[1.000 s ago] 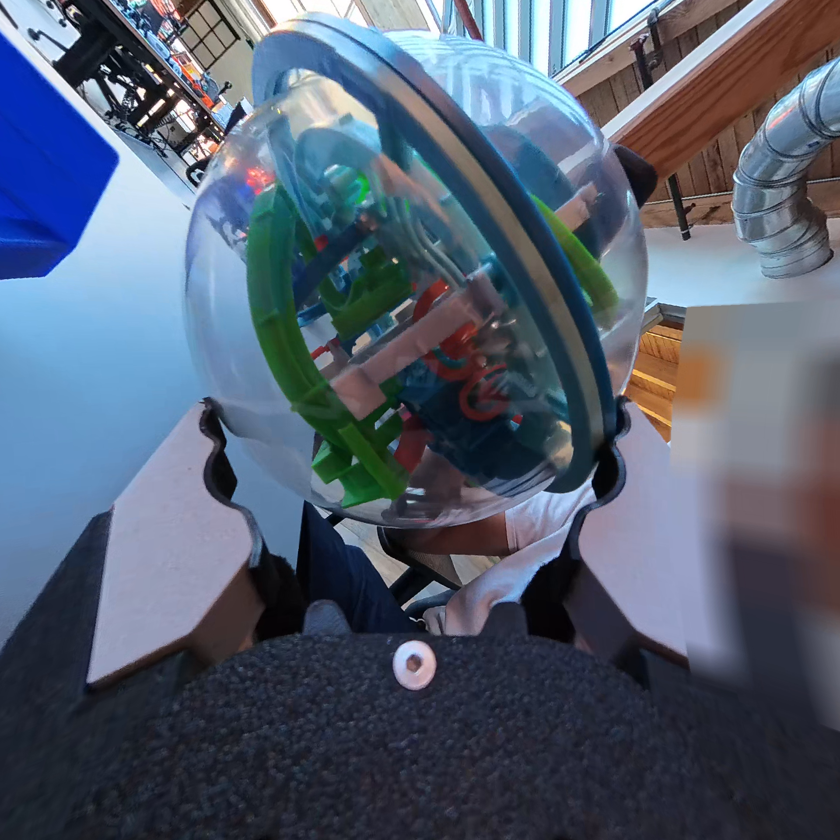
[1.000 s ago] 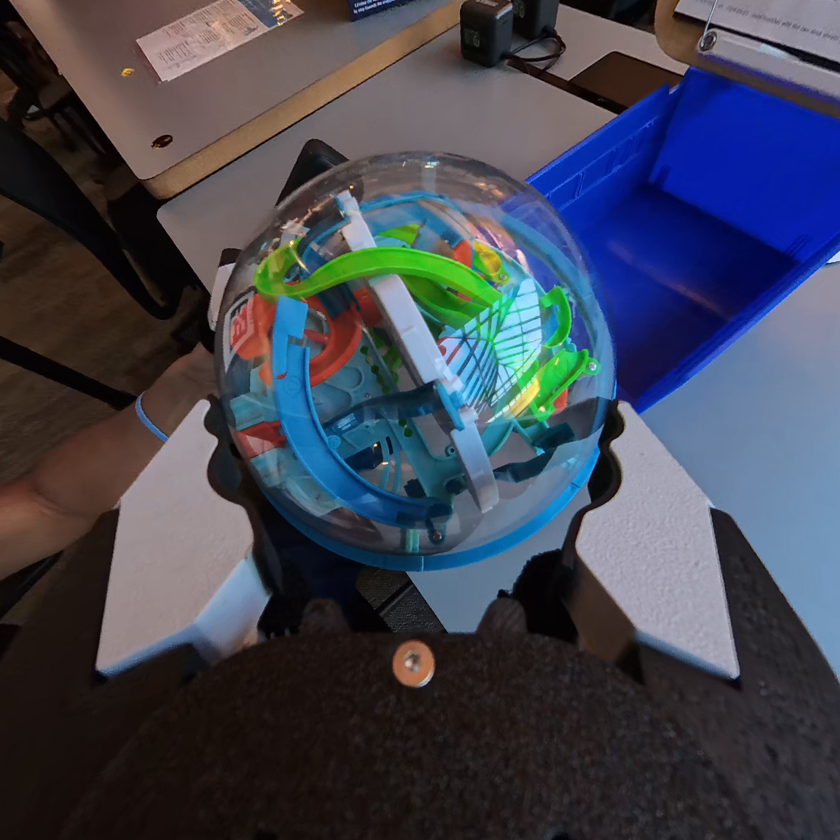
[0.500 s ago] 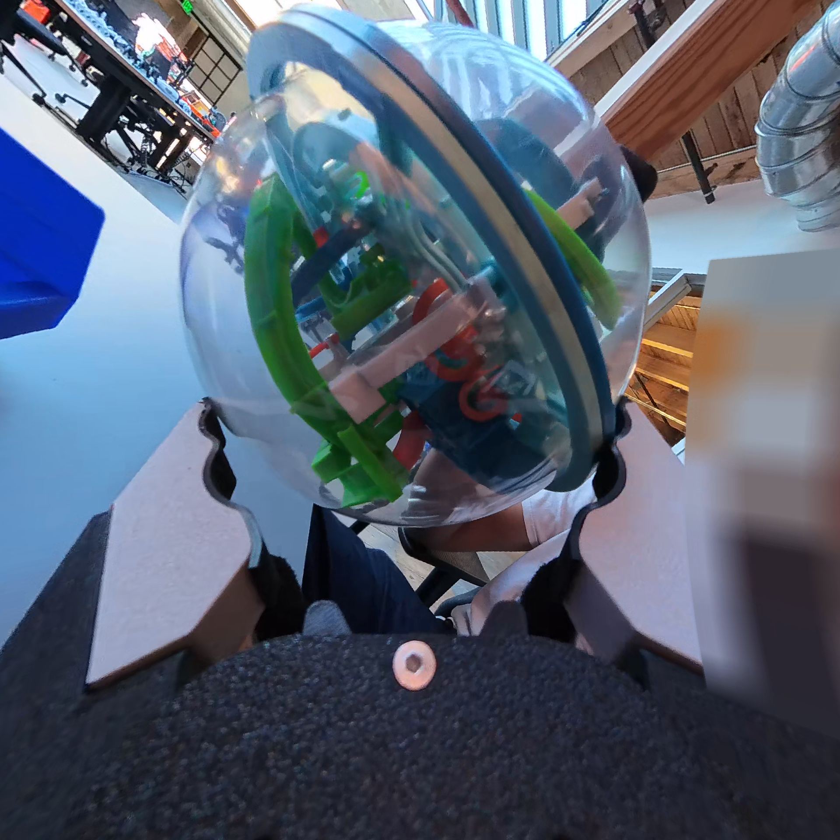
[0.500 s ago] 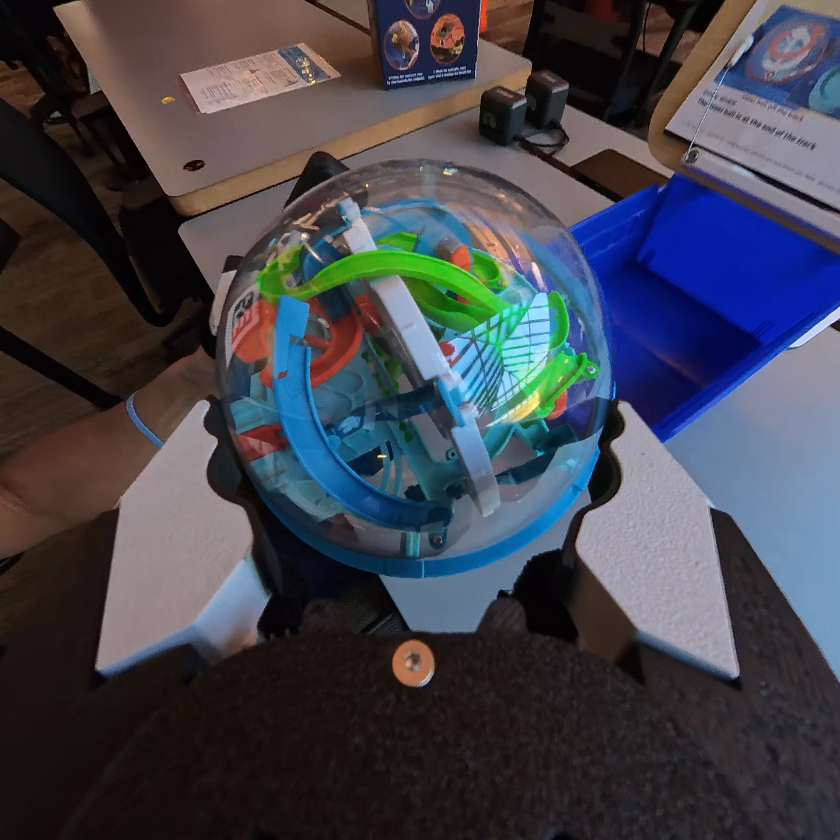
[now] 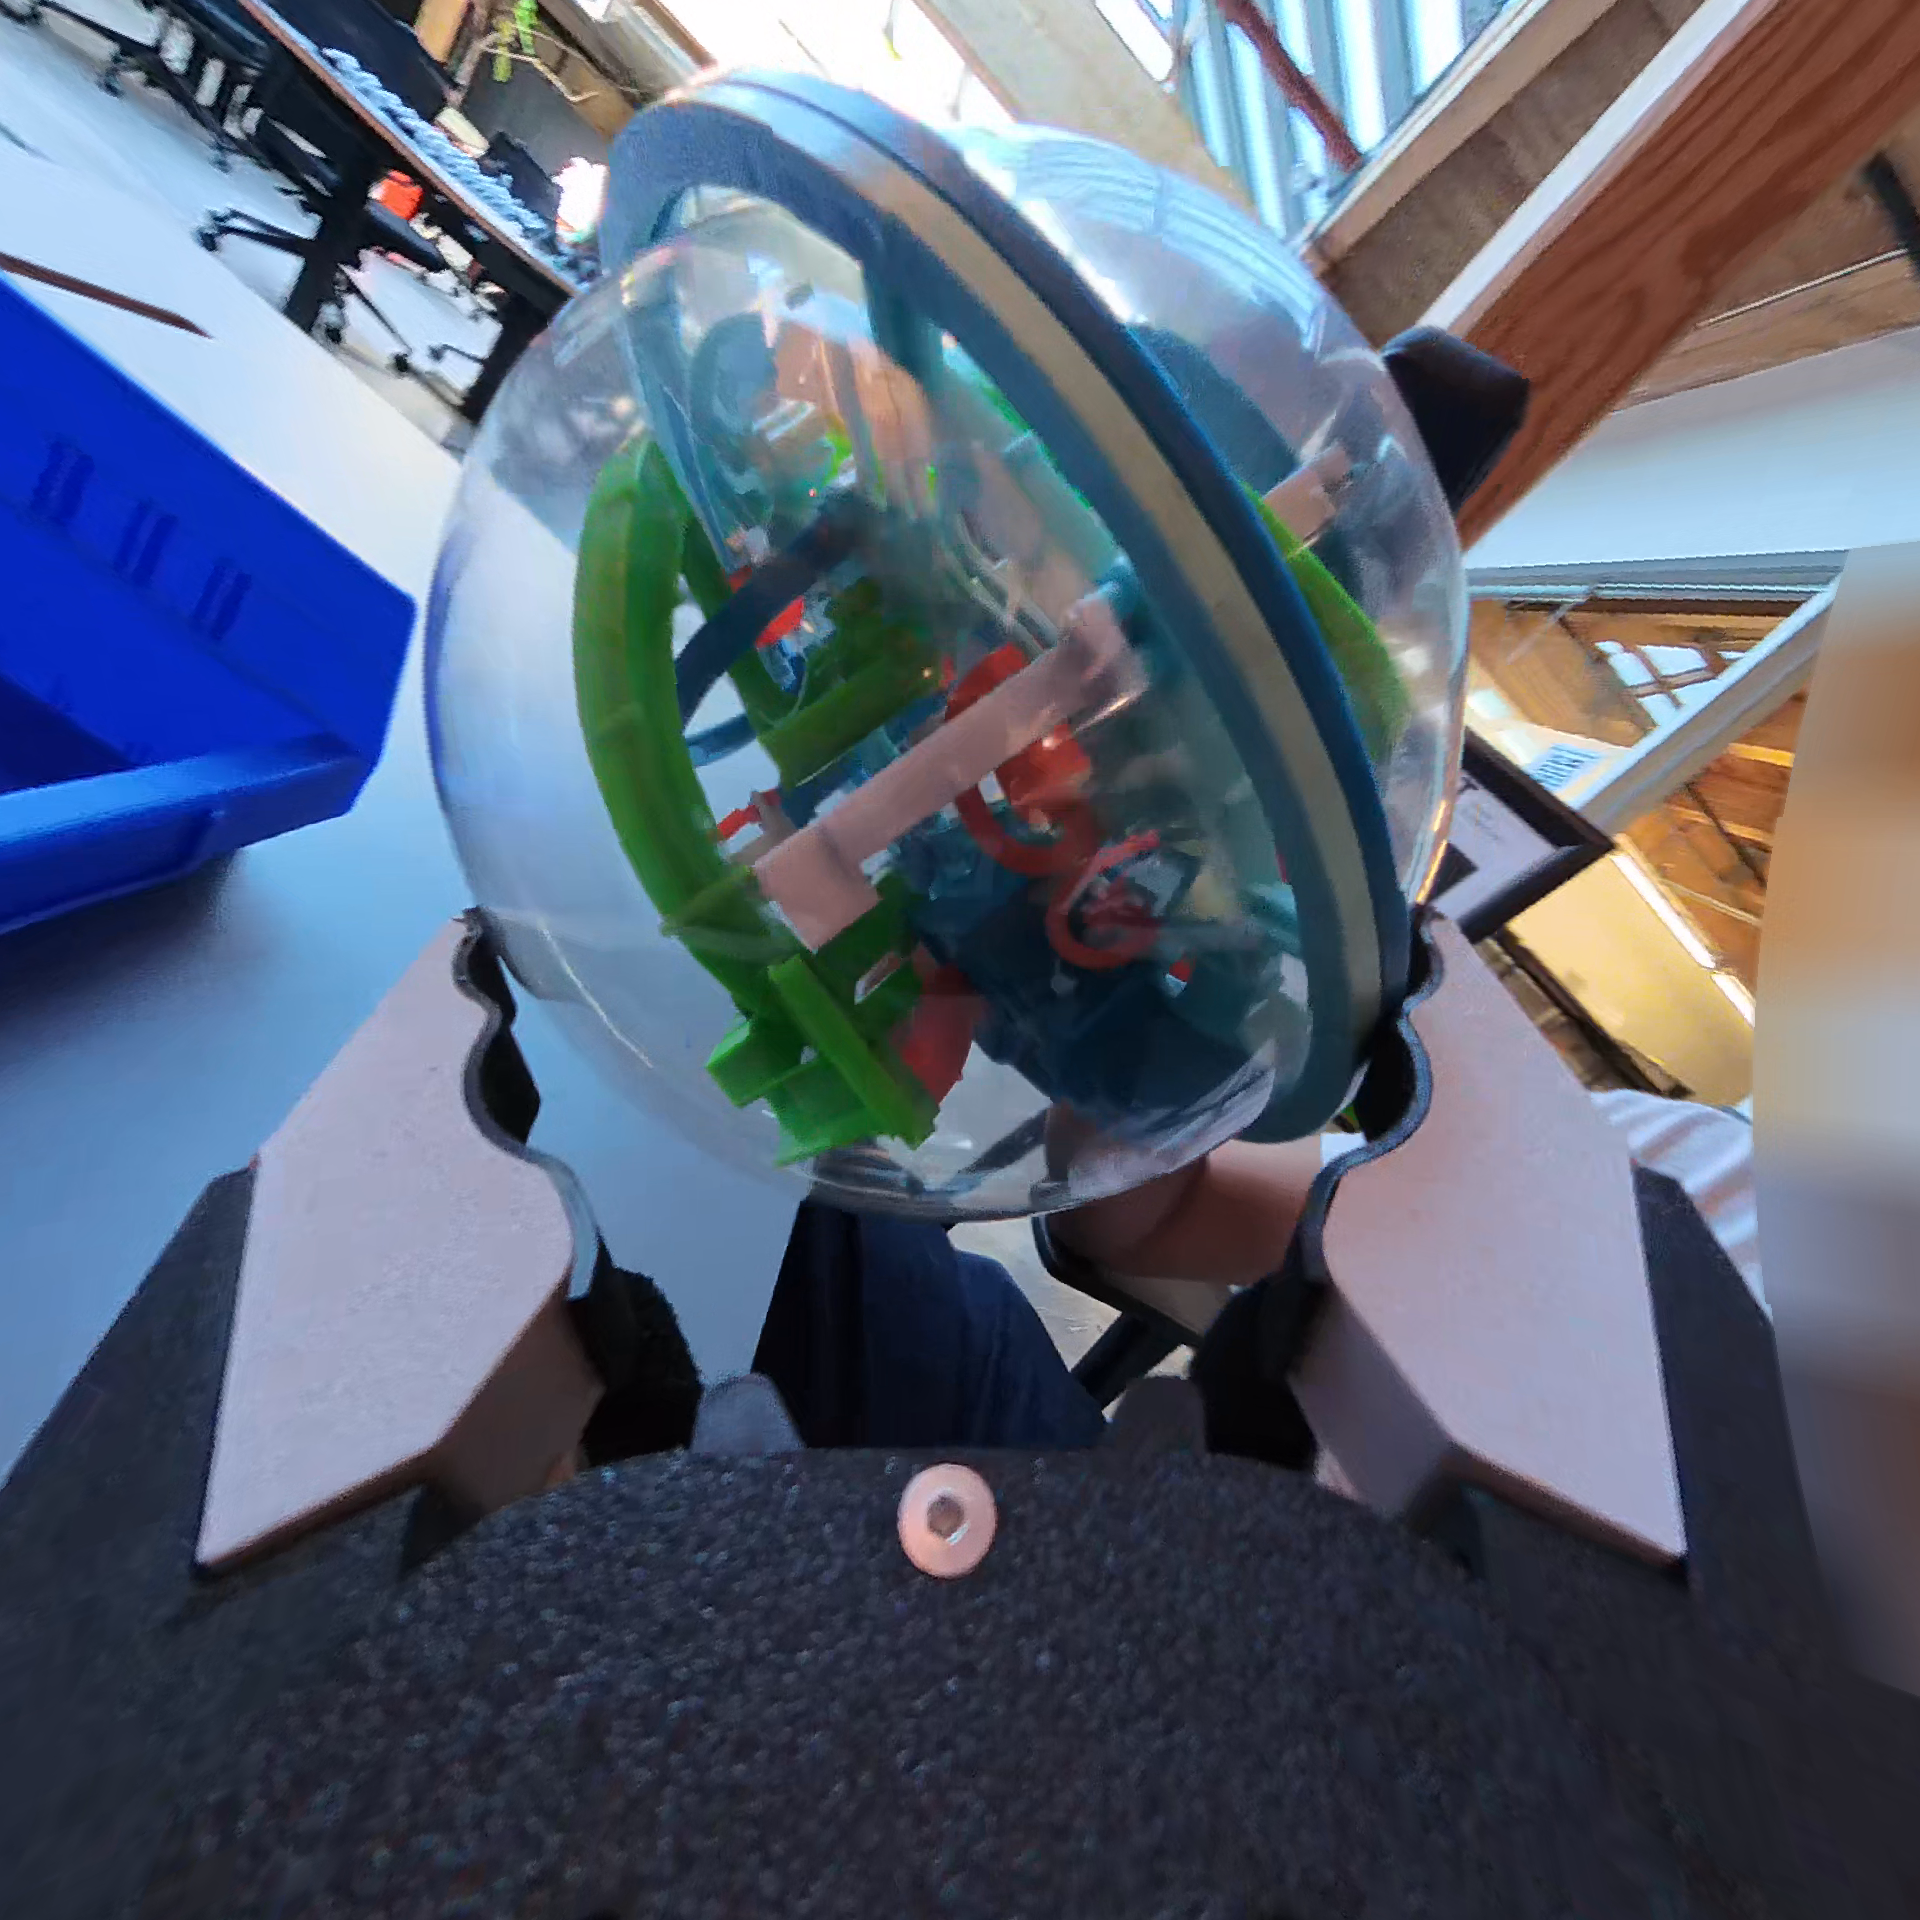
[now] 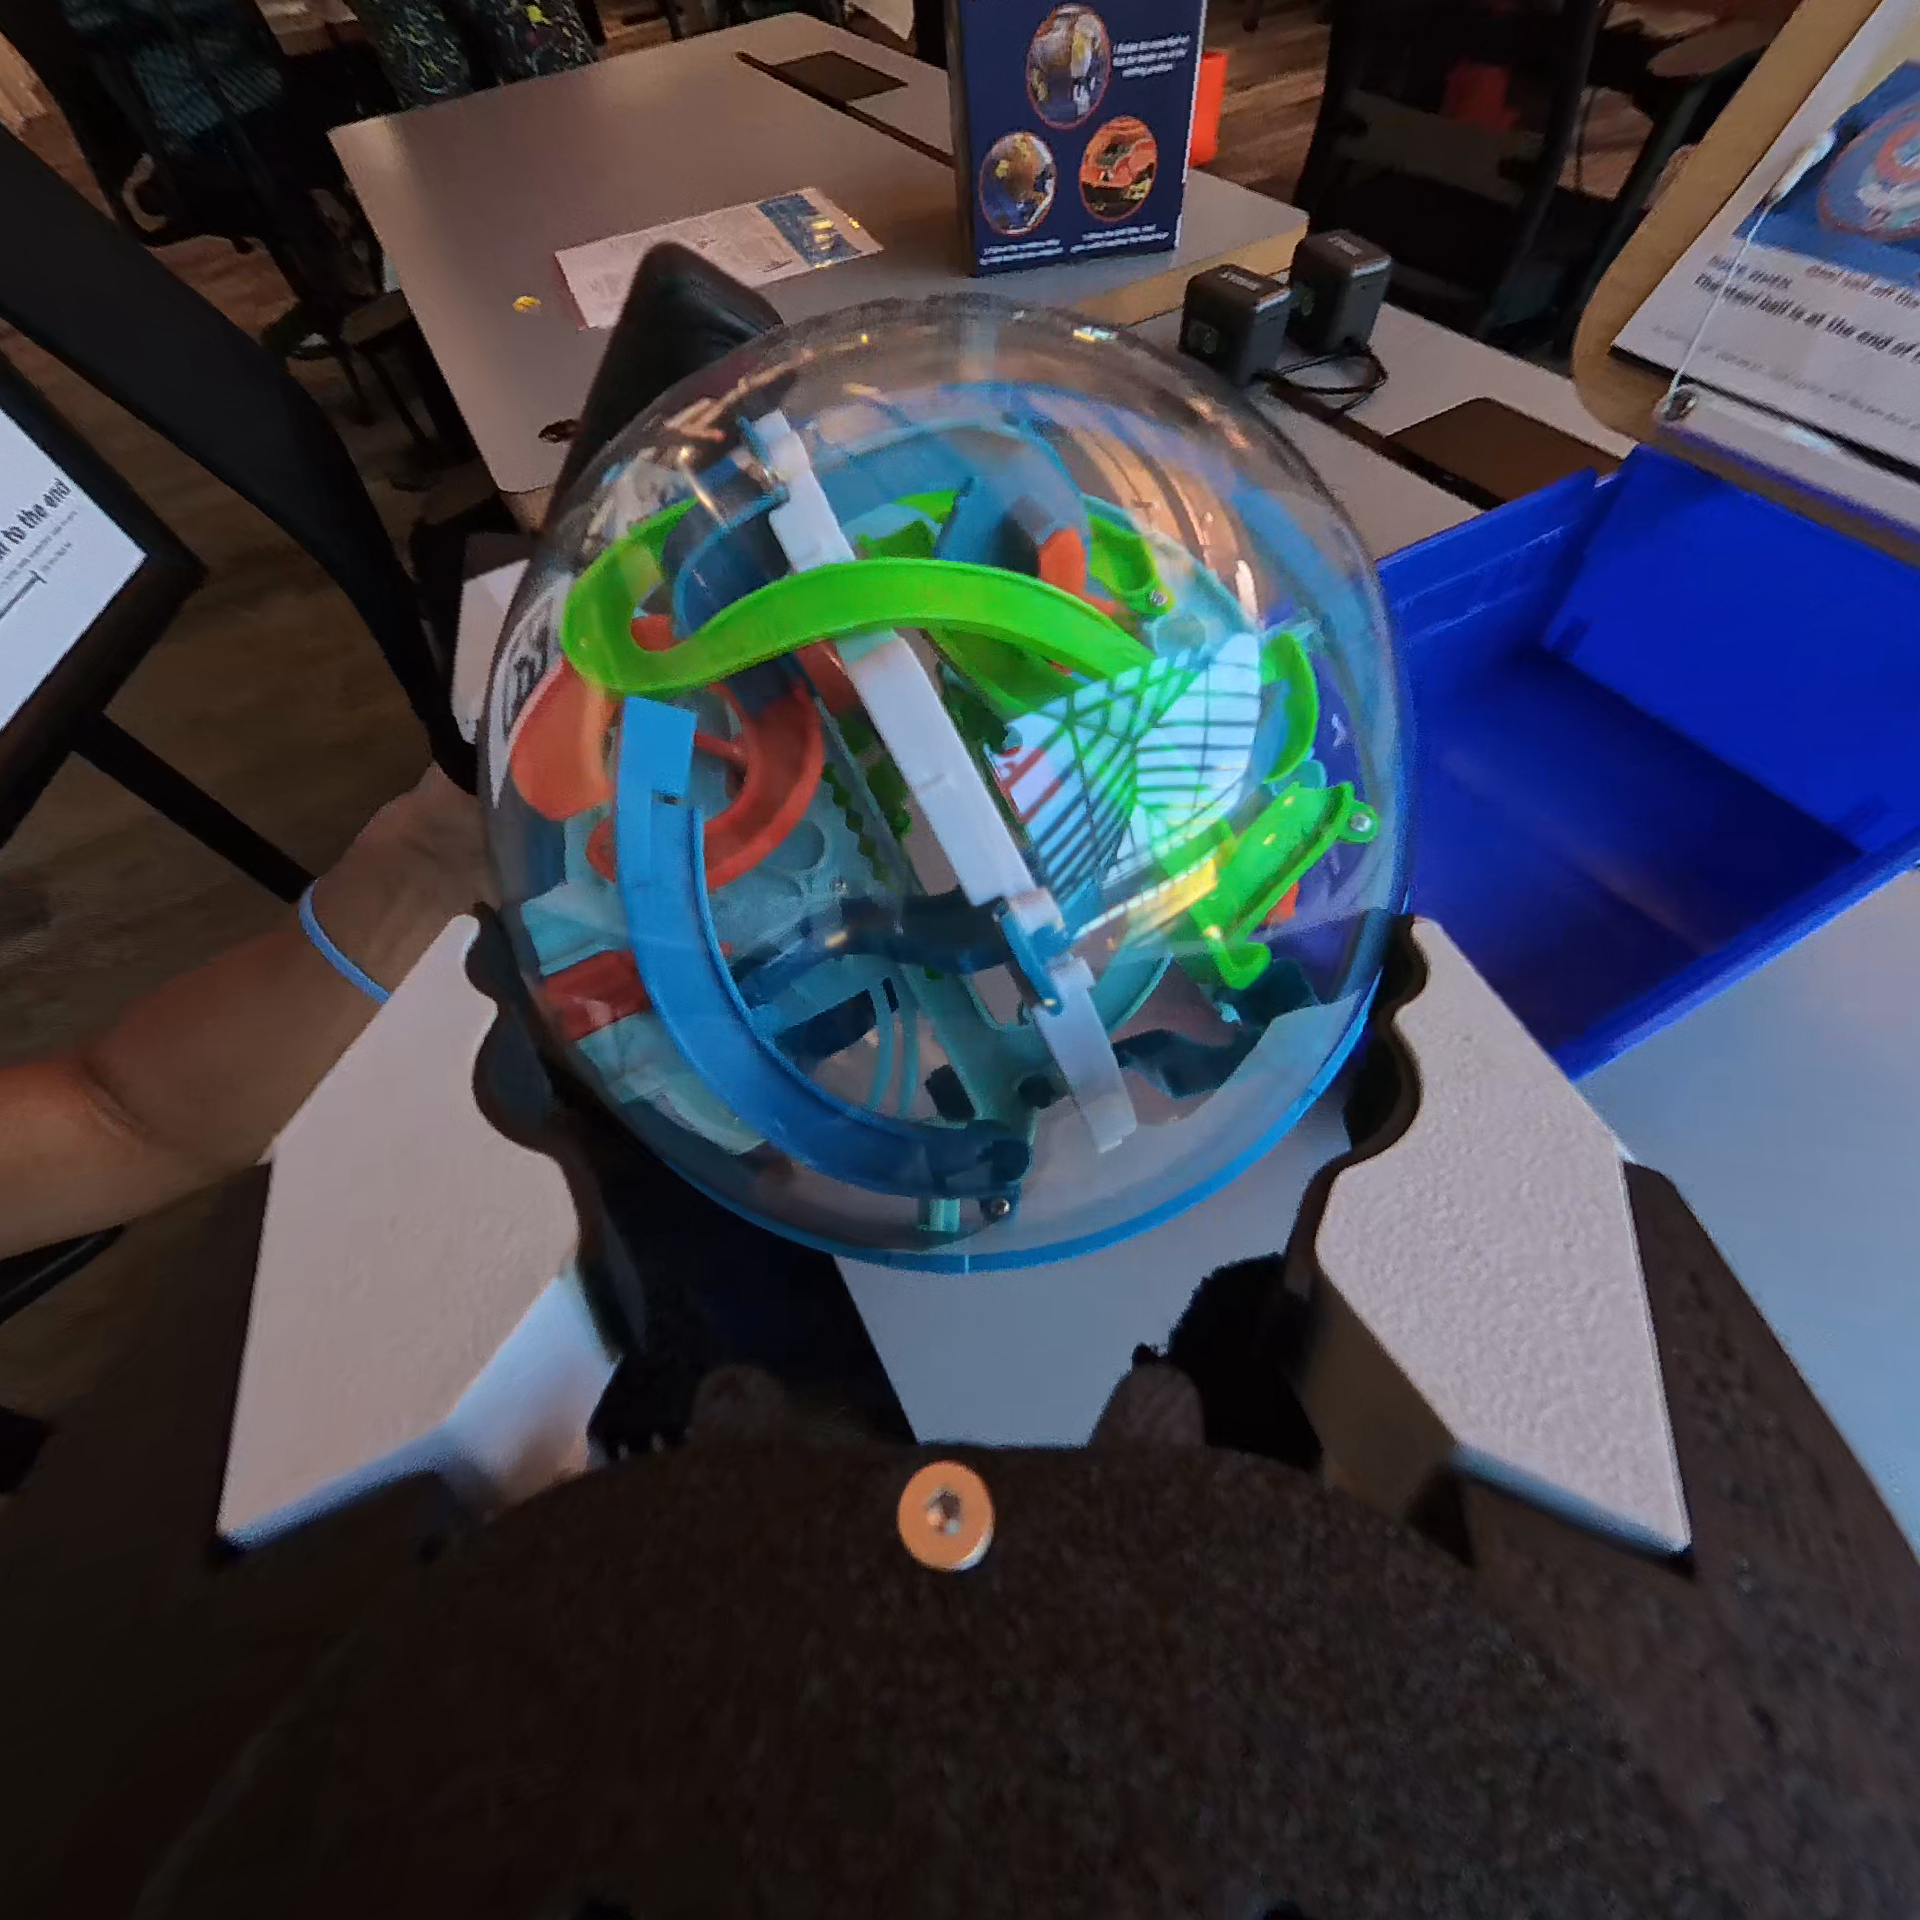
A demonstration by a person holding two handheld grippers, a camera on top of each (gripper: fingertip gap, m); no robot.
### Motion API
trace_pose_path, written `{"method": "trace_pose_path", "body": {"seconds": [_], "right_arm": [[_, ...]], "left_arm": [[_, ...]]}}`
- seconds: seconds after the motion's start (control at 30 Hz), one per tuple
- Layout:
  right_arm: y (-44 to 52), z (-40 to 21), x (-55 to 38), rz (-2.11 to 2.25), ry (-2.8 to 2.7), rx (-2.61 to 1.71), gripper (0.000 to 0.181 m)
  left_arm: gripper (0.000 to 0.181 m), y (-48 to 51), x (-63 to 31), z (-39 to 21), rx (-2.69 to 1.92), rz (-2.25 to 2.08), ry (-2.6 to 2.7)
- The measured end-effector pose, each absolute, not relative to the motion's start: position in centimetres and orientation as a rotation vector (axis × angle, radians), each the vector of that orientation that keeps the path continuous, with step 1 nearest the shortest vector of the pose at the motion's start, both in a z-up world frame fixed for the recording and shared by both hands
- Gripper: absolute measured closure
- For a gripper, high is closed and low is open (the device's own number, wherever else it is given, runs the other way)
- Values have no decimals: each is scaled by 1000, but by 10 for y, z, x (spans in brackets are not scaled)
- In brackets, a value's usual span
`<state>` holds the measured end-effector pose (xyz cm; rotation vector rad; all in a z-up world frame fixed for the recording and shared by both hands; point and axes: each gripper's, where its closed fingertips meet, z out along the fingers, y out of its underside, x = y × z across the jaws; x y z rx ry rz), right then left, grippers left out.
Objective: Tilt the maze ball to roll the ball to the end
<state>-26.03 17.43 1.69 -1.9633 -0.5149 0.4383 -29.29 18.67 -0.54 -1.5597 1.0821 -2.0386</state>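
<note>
The maze ball (image 5: 935,675) is a clear sphere with a blue equator ring and green, blue, orange and white tracks inside. Both grippers hold it in the air above the grey table. My left gripper (image 5: 945,935) is shut on its lower sides. My right gripper (image 6: 935,935) is shut on it from the opposite side, and the ball (image 6: 935,779) fills that view. The right gripper's black tip (image 5: 1455,416) shows behind the ball in the left wrist view. The left gripper's tip (image 6: 665,312) shows behind it in the right wrist view. I cannot make out the small steel ball inside.
A blue bin (image 6: 1662,748) stands open on the grey table (image 6: 1766,1195), right of the ball; it also shows in the left wrist view (image 5: 156,675). A printed box (image 6: 1070,135), a paper sheet (image 6: 717,249) and two black cubes (image 6: 1278,312) lie beyond. A person's hand (image 6: 208,1039) is at left.
Both grippers have tilted together with the ball still held. The right view now looks further across the tables, and the blue bin has come further into the left view.
</note>
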Motion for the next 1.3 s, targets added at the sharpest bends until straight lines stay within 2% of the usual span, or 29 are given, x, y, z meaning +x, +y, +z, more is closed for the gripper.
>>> {"method": "trace_pose_path", "body": {"seconds": [0.33,0.57,0.73,1.3], "right_arm": [[183,-4,-263,645,-494,-2005,27],[188,-56,-257,913,-515,-2127,27],[188,-70,-251,971,-514,-2174,27],[131,-72,-196,779,-477,-2491,28]], "left_arm": [[23,197,-299,-14,-1766,-1867,1019],[23,209,-294,-47,-1989,-1641,980],[23,206,-289,-64,-2060,-1613,1026],[26,119,-250,-102,-2125,-2012,1399]]}}
